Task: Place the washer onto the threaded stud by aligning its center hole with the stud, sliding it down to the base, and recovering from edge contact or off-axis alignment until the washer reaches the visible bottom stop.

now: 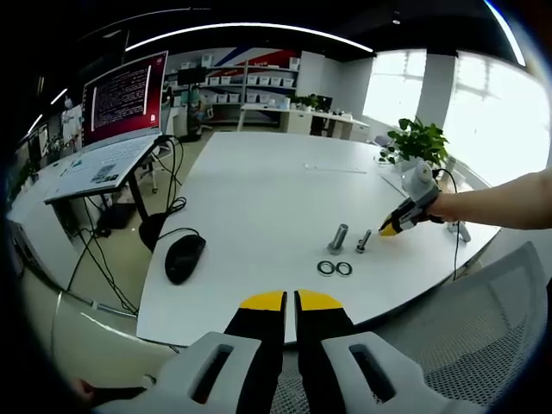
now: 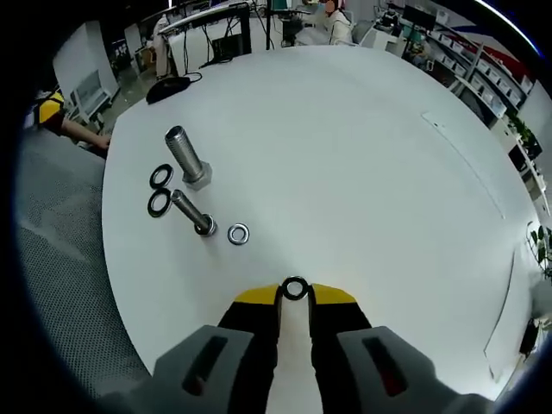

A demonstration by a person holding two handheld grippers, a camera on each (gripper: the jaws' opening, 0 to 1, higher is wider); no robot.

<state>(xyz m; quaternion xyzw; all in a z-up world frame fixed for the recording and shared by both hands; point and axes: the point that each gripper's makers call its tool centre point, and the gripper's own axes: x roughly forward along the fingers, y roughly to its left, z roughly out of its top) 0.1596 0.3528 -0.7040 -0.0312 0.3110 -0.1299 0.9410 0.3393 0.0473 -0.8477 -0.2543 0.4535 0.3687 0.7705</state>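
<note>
Large white table [image 1: 259,198] mid-frame; a red-lit monitor [image 1: 125,95] upper left, white shelving [image 1: 250,90] behind, bright windows [image 1: 483,103] upper right, a potted plant [image 1: 418,142] nearby.

An open-plan office or lab: a wide white tabletop [image 1: 259,198], a large monitor [image 1: 125,95] showing text on a side desk, shelves of white bins [image 1: 250,86], a potted plant [image 1: 418,142], bright windows, mesh chairs.

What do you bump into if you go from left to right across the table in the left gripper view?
Computer mouse → two dark washers → big upright bolt → smaller bolt → right gripper → potted plant.
</note>
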